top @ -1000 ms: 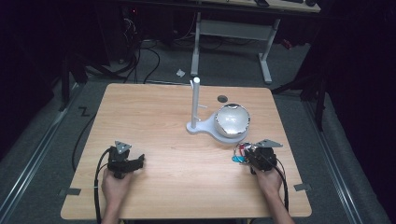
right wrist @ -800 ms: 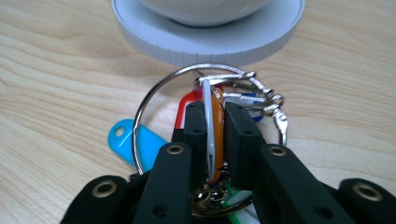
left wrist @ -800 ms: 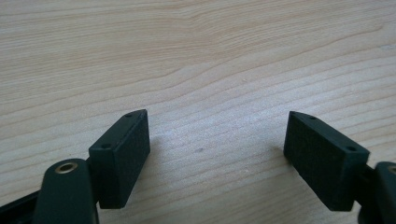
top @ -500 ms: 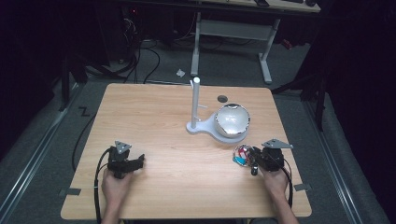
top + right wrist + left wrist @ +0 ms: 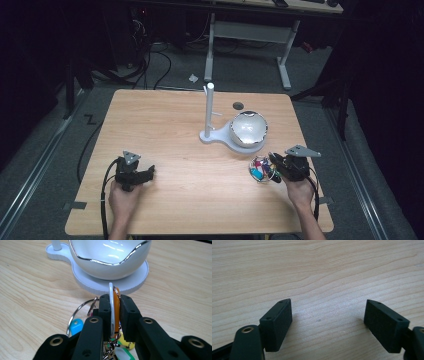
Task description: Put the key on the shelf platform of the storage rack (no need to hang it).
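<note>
- The right claw is squeezing tight on a bunch of little plastic key tags on metal rings, pinching a white tag and an orange tag flat between its 2 black jaws.
- In the right gripper view, a blue tag, a yellow tag and a green and white tag are hanging below the jaws, and a thin silver ring is sticking out to the side.
- In the high view, the bunch of tags is sitting at the tip of the right claw, near the right front part of the light wooden table.
- The bunch is just in front of a shiny white bowl with a silver wavy rim.
- The bowl is sitting on the round end of a flat white stand with a tall white post, near the middle of the table.
- A small dark round hole is showing in the table behind the bowl.
- The left claw is resting near the left front part of the table, well apart from the tags and the bowl.
- In the left gripper view, the left claw is standing wide, with bare wood between its 2 jaws and not holding a thing.
- A person's hand is holding the left claw, and the other hand is holding the right claw.
</note>
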### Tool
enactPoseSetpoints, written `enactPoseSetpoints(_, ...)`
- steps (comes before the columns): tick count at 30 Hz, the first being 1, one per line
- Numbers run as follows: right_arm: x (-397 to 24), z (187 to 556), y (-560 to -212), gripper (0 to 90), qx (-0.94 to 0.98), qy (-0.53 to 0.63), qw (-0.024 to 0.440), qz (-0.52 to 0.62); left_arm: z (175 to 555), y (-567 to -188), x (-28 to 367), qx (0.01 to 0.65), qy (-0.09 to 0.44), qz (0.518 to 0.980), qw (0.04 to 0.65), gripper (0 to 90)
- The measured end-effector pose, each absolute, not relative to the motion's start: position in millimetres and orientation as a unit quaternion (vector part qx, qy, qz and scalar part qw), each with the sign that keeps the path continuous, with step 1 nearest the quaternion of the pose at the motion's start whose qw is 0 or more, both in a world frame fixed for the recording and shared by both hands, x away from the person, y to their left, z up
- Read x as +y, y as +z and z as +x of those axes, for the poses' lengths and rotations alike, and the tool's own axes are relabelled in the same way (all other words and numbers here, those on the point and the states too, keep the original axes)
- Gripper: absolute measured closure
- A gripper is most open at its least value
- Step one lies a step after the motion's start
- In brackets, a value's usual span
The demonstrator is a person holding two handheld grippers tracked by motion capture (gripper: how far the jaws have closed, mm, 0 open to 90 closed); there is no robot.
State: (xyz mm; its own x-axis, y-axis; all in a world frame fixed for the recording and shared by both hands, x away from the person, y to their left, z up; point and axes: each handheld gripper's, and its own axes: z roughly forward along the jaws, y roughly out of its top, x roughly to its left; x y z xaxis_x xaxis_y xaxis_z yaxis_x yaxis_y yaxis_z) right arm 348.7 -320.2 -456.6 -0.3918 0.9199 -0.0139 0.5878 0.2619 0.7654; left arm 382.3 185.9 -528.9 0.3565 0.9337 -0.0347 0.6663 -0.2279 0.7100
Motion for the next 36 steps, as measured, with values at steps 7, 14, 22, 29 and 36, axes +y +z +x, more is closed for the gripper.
enactPoseSetpoints(7,-319.8,346.6,-438.6,80.9,0.763,0.356,0.242,0.483,382.3,-528.9,185.9,0.529,0.205,0.756,0.326,23.1)
enactPoseSetpoints(14,-318.7,346.4,-426.4,80.9,0.768,0.357,0.244,0.473,382.3,-528.9,185.9,0.529,0.205,0.756,0.326,23.1)
enactPoseSetpoints(22,-319.1,347.0,-410.3,80.9,0.768,0.363,0.243,0.469,382.3,-528.9,185.9,0.529,0.205,0.756,0.326,23.1)
enactPoseSetpoints(29,-321.6,347.2,-397.6,80.9,0.769,0.366,0.247,0.462,382.3,-528.9,185.9,0.529,0.205,0.756,0.326,23.1)
enactPoseSetpoints(36,-322.0,348.0,-385.0,80.9,0.769,0.373,0.245,0.457,382.3,-528.9,185.9,0.529,0.205,0.756,0.326,23.0)
